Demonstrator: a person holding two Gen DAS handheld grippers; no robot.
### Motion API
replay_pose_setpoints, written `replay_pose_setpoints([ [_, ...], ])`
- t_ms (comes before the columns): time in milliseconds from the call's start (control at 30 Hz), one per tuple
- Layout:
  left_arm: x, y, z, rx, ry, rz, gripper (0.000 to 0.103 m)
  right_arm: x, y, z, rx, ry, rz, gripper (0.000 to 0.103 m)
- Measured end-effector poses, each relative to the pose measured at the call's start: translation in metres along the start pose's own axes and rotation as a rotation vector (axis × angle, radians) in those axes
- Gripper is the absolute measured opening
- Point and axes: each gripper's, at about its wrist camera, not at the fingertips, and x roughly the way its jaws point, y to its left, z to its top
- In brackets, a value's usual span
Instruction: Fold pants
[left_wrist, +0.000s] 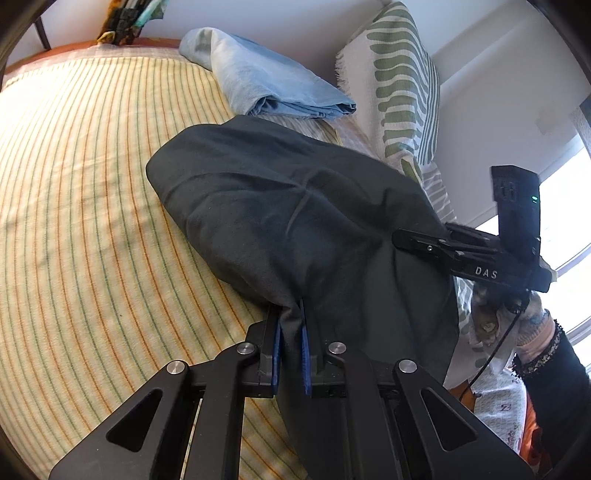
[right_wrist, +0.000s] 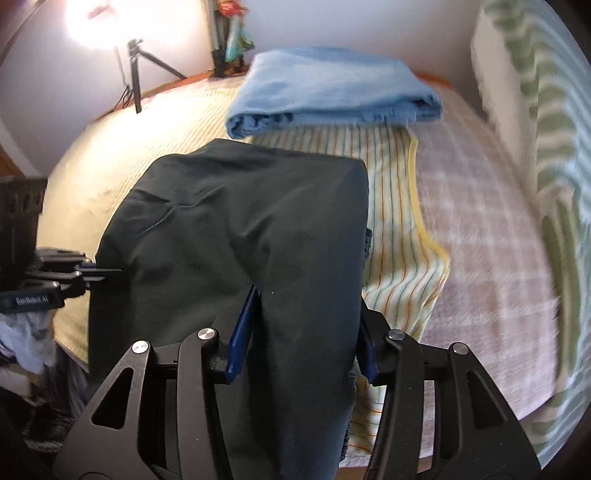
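Note:
Dark pants (left_wrist: 277, 206) lie on a striped bed sheet (left_wrist: 92, 203), with their near part hanging toward me. My left gripper (left_wrist: 290, 317) is shut on a pinch of the pants' near edge, the cloth squeezed between its blue pads (left_wrist: 276, 343). In the right wrist view it shows at the pants' left side (right_wrist: 99, 271). My right gripper (right_wrist: 308, 306) stands with its jaws apart around a broad smooth fold of the pants (right_wrist: 240, 221). A blue pad (right_wrist: 240, 336) sits on each side and I see no squeeze. From the left wrist its finger (left_wrist: 402, 238) rests on the pants' right edge.
A folded light-blue cloth (right_wrist: 325, 85) lies on the bed beyond the pants. A green-patterned cushion (right_wrist: 546, 147) leans against the wall on the right. A bright lamp on a tripod (right_wrist: 135, 62) stands at the back left. A person's hand (left_wrist: 532, 325) holds the right gripper before a window.

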Motion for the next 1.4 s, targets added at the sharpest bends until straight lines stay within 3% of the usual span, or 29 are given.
replay_pose_setpoints([
  [67, -0.002, -0.002, 0.0, -0.003, -0.01, -0.016, 0.007, 0.0, -0.011, -0.001, 0.068, 0.005, 0.048, 0.037],
  [167, -0.01, -0.014, -0.001, 0.04, -0.031, -0.039, 0.005, -0.017, -0.007, 0.0, 0.069, -0.029, 0.082, 0.024],
  [433, -0.034, -0.032, 0.002, 0.09, -0.074, -0.078, 0.004, -0.05, 0.037, 0.007, -0.037, -0.063, -0.019, 0.021],
  [833, -0.085, -0.042, 0.033, 0.133, -0.189, -0.11, 0.004, -0.113, 0.066, 0.035, -0.094, -0.195, -0.035, 0.021],
  [1133, -0.101, -0.054, 0.109, 0.204, -0.295, -0.077, 0.004, -0.144, 0.063, 0.101, -0.134, -0.33, -0.073, 0.021],
  [1400, -0.076, -0.051, 0.19, 0.254, -0.335, -0.027, 0.004, -0.125, 0.028, 0.18, -0.134, -0.392, -0.086, 0.021],
])
